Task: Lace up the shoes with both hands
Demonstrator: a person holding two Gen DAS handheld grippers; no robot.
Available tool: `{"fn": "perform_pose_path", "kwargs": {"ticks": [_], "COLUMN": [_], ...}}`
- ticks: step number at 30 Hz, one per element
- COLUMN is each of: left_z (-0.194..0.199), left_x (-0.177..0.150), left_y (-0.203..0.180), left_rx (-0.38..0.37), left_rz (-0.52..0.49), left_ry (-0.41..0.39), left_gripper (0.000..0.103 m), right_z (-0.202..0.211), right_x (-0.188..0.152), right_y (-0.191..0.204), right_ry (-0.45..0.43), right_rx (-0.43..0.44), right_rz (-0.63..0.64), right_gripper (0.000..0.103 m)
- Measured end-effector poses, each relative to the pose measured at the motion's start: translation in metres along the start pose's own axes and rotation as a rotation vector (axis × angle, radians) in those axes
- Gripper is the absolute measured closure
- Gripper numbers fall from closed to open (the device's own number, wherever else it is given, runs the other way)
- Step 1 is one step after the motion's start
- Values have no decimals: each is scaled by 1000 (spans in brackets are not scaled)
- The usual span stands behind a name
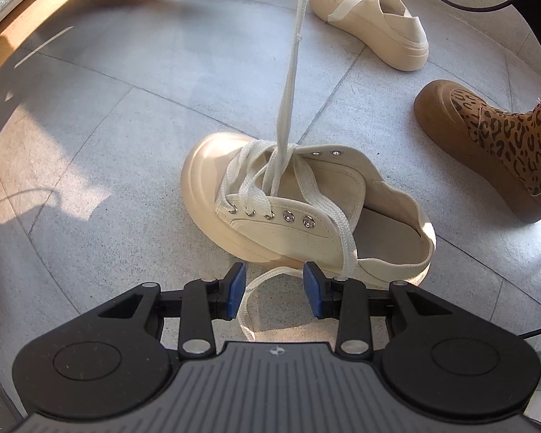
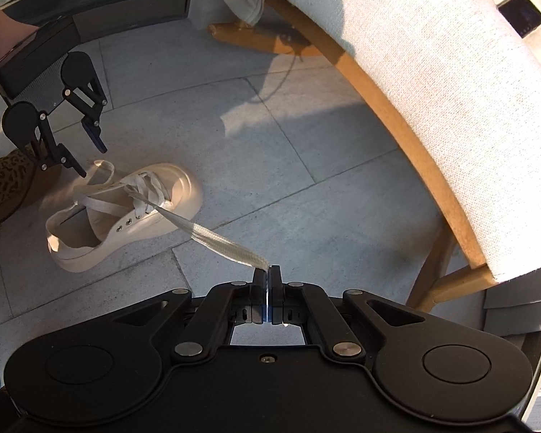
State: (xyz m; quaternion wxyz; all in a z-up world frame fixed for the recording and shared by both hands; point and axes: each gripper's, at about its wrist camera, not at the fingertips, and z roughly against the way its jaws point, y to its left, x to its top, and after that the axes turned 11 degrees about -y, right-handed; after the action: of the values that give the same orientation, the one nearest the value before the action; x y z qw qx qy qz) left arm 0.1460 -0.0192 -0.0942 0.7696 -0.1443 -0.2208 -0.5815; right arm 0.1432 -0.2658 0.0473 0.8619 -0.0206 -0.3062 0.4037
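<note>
Fingers [image 1: 308, 288] apart beside shoe [image 1: 306, 202] sole

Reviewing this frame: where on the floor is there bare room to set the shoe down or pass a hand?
Bare tiles lie between the cream shoe and the chair. It is crowded on the shoe's other side: second shoe, leopard-print foot, left gripper, plus the taut lace.

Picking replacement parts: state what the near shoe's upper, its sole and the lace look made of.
Shoe upper: cream canvas, judging by the matte woven look and stitched seams, with metal eyelets.
Sole: thick, smooth and slightly glossy; probably rubber or foam.
Lace: flat woven textile, likely cotton or polyester; the weave shows.
</note>
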Motion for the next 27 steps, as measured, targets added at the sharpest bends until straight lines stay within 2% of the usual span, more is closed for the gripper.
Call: {"fn": "perform_pose_path", "kwargs": {"ticks": [6, 13, 16, 22, 27], "left_z": [-3, -8, -10, -14, -9], "left_x": [2, 4, 5, 8, 14], "left_y": [-1, -4, -4, -6, -7], "left_rx": [4, 1, -1, 4, -5], "left_rz": [-9, -30, -36, -47, -51], "left_ry": [7, 23, 26, 30, -12], "left_gripper": [70, 70, 70, 70, 70], "right_z": [-27, -72, -99, -150, -160], "right_x": [-25, -53, -59, -72, -61], "right_y": [-9, 0, 5, -2, -3], "right_ry": [101, 180, 189, 173, 165], "right_rx": [79, 305, 396, 447, 460], "right_rz": [-62, -94, -153, -348, -346], "right_gripper": [103, 103, 103, 103, 103]}}
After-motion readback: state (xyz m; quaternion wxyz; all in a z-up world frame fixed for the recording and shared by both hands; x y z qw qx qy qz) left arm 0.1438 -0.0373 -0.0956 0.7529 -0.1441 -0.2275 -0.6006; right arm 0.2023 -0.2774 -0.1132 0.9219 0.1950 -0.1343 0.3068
